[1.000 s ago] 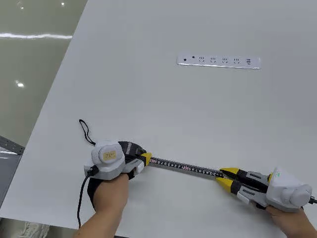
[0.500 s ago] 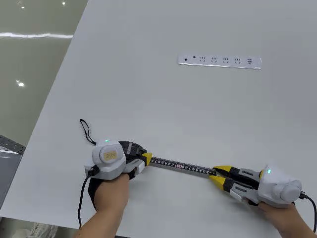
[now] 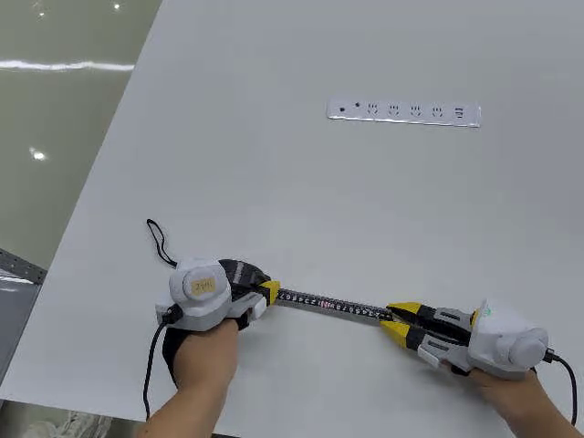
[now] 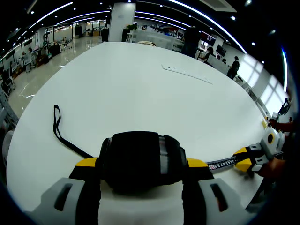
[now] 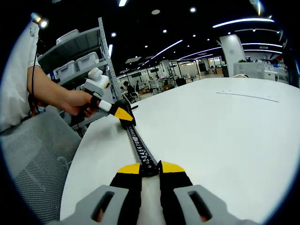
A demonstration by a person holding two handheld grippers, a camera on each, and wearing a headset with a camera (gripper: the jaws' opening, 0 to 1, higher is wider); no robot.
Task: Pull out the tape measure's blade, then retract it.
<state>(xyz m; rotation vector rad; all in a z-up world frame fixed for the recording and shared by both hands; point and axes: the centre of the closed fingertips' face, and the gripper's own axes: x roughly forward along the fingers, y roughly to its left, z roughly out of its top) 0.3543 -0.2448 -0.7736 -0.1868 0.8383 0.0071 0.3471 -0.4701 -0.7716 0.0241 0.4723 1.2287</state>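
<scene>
Low in the frame, the right tongs [image 3: 394,322], pinching the blade [image 3: 330,305] tip, are sliding left toward the tape measure [image 4: 140,159], which the left tongs [image 3: 261,298] are clamping against the surface [image 3: 301,201]. Retraction seems to be underway.

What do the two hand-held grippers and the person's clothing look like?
The left hand-held gripper and the right hand-held gripper each have a rounded white body, grey-black jaws with yellow tips and a black cable. The left body bears a round yellowish label. The person wears a white short sleeve.
</scene>
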